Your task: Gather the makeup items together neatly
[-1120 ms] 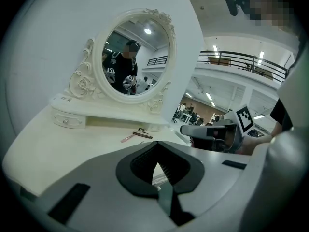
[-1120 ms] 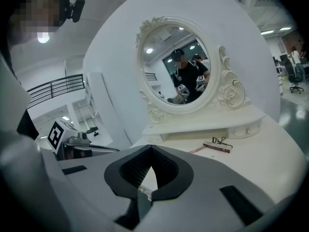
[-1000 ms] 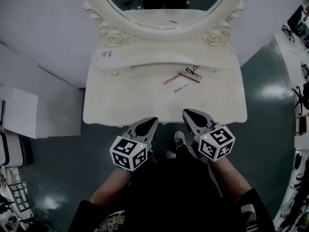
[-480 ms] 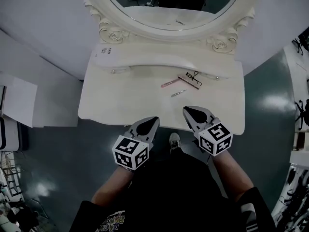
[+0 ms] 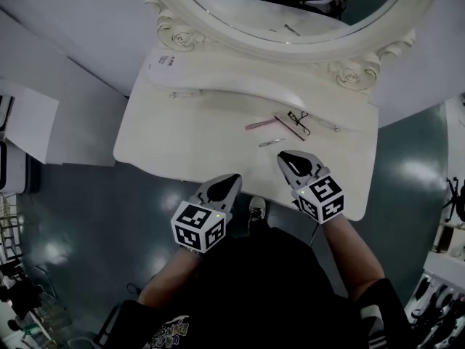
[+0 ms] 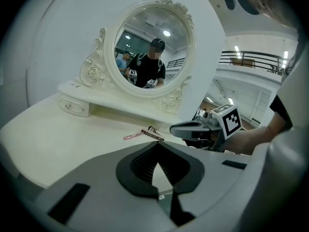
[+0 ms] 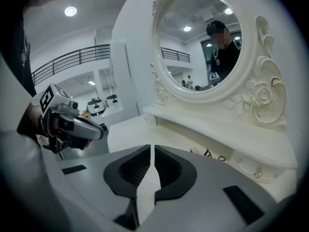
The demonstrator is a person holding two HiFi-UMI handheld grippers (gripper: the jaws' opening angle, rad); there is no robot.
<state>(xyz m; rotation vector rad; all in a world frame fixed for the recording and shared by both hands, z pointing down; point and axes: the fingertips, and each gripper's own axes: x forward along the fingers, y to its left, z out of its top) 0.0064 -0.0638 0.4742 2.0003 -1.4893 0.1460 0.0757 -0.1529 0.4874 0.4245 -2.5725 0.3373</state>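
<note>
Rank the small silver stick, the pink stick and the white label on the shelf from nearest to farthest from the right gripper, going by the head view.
1. The small silver stick, just ahead of the right gripper.
2. The pink stick, farther back and a little to the left.
3. The white label, at the far left end of the shelf.

Vanity table (image 5: pixel 182 133) with scattered makeup items (image 5: pixel 260 124)
</note>
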